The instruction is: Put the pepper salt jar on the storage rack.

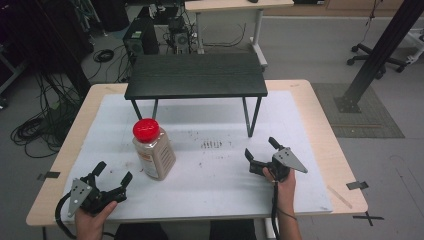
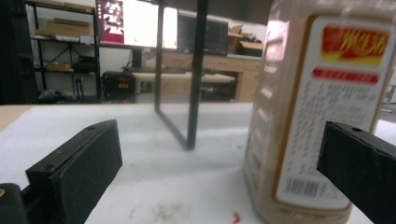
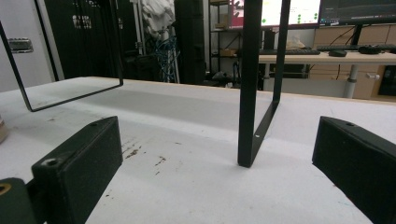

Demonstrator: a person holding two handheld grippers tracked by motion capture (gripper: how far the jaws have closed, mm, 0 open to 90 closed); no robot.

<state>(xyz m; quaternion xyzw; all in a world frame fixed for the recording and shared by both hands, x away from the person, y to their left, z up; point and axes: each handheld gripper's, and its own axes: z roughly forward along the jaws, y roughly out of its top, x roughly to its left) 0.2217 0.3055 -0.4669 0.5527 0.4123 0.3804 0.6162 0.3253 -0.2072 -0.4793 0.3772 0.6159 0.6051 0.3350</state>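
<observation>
The jar [image 1: 154, 150], standing near the desk's left edge, could be toppled if clipped off-centre by the released left gripper [image 1: 112, 176].

Jar [image 1: 153, 149] and shelf legs [image 1: 252, 117] interrupt the open mat [image 1: 220, 175]

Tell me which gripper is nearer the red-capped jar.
Left. The left gripper sits open just short of the jar; the right gripper is open farther off, across the mat.
</observation>
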